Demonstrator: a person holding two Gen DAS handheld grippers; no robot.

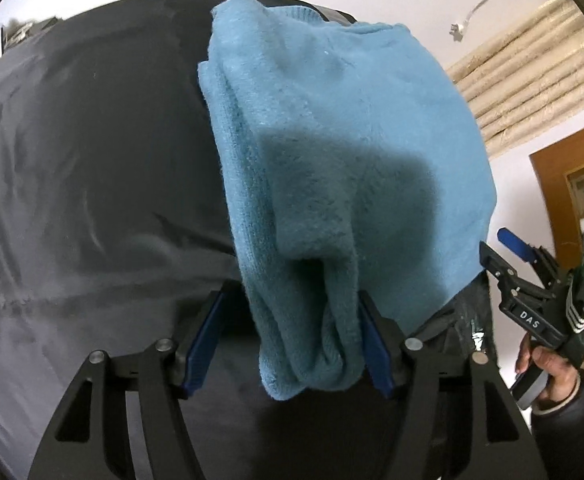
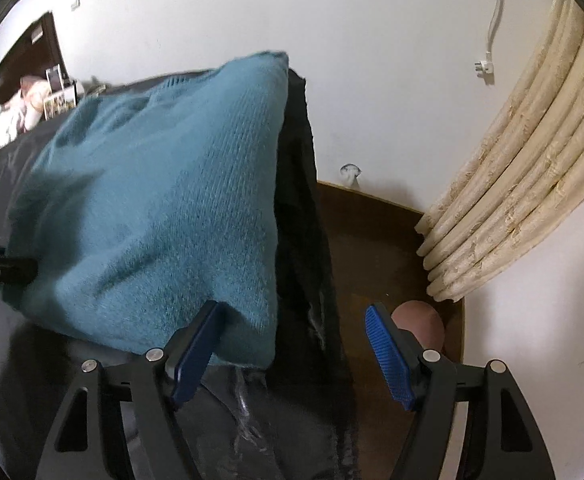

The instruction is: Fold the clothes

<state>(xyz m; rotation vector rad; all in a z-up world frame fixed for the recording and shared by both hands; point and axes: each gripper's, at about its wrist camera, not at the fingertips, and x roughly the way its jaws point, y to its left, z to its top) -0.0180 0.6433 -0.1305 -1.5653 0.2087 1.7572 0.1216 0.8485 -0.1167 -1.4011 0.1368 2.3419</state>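
Note:
A folded teal sweater [image 1: 332,140] lies on a surface covered with black cloth [image 1: 91,160]. My left gripper [image 1: 290,312] stands open around the sweater's near bunched end; the right pad touches the knit and the left pad [image 1: 203,344] is a gap away. At the right edge a hand holds my right gripper [image 1: 496,242], open by the sweater's corner. In the right wrist view the teal sweater [image 2: 163,200] reaches the black cloth's edge [image 2: 304,240]. My right gripper [image 2: 292,308] is open, the sweater's corner just inside its left pad [image 2: 195,352].
A cream curtain [image 2: 524,184] hangs along the white wall, with a plug and cable [image 2: 486,66] above it. Brown wood floor [image 2: 372,248] lies beside the covered surface, with a pinkish round object [image 2: 420,320] on it. A bed with a dark headboard [image 2: 31,56] stands far left.

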